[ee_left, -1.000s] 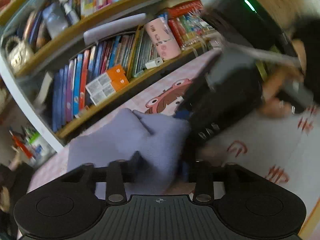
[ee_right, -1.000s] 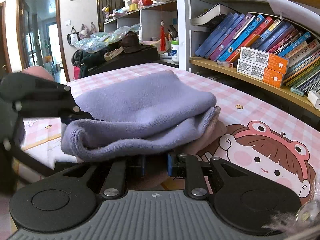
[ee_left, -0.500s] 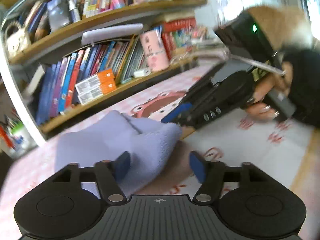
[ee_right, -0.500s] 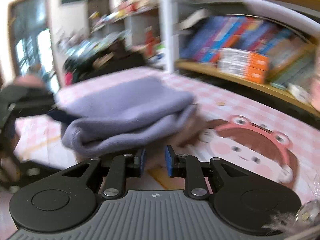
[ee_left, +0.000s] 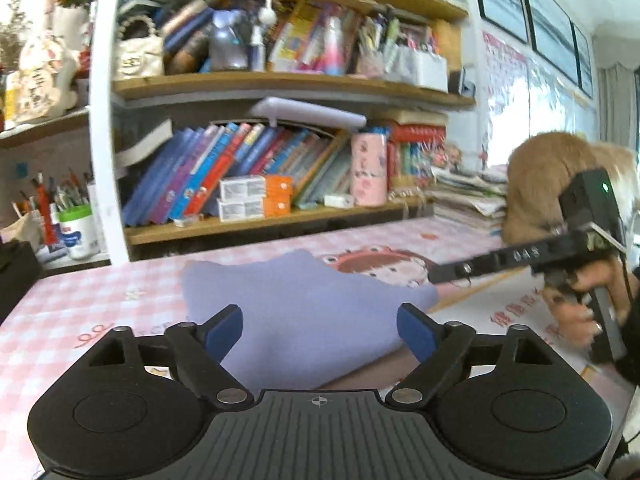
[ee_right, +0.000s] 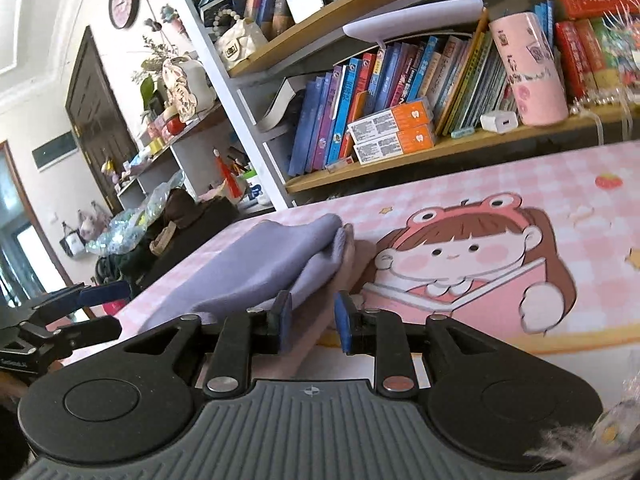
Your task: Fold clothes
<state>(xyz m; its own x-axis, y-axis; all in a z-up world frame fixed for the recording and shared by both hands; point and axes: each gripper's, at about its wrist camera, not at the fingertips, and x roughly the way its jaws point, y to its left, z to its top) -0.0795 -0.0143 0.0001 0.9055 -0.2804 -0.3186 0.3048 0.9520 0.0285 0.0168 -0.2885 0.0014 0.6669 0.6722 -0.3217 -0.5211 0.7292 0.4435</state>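
Note:
A folded lavender garment point(ee_left: 296, 304) lies on the pink checked table mat point(ee_left: 80, 304). My left gripper point(ee_left: 320, 330) is open and empty, its blue pads spread wide just in front of the garment's near edge. In the right wrist view the garment point(ee_right: 256, 268) shows a pinkish layer under its lavender top. My right gripper point(ee_right: 312, 320) stands partly open at the garment's near corner, with cloth lying between the pads but not clamped. The right gripper also shows in the left wrist view point(ee_left: 520, 260), held by a hand at the right.
A bookshelf point(ee_left: 260, 224) full of books and boxes runs along the far edge of the table. A stack of papers point(ee_left: 468, 200) and a furry brown thing point(ee_left: 548, 184) sit at the far right. Dark bags point(ee_right: 168, 236) lie beyond the table's left end.
My left gripper has let go of the garment, opened wide and pulled back. My right gripper's pads have parted and it has drawn back and tilted. The garment now lies flat on the mat.

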